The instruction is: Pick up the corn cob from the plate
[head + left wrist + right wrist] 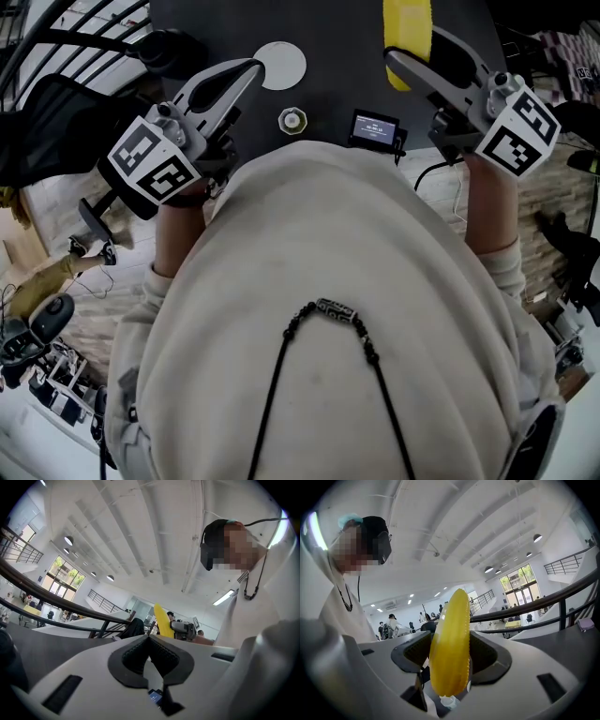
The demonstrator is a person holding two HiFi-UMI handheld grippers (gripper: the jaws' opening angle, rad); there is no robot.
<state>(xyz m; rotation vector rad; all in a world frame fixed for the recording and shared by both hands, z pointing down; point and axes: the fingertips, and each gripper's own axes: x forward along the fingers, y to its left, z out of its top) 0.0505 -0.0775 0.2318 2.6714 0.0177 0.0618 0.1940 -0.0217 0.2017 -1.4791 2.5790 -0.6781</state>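
The yellow corn cob stands upright between the pads of my right gripper, which is shut on it. In the head view the corn cob sticks out past the right gripper, above the dark table. The white round plate lies bare on the table, just beyond the tips of my left gripper. The left gripper has its pads meeting at the tip with nothing between them. From the left gripper view the corn cob shows in the distance, raised.
A dark table carries a small round cap-like object and a small device with a lit display near its front edge. Black railings run along the left. Cables and gear lie on the floor at both sides.
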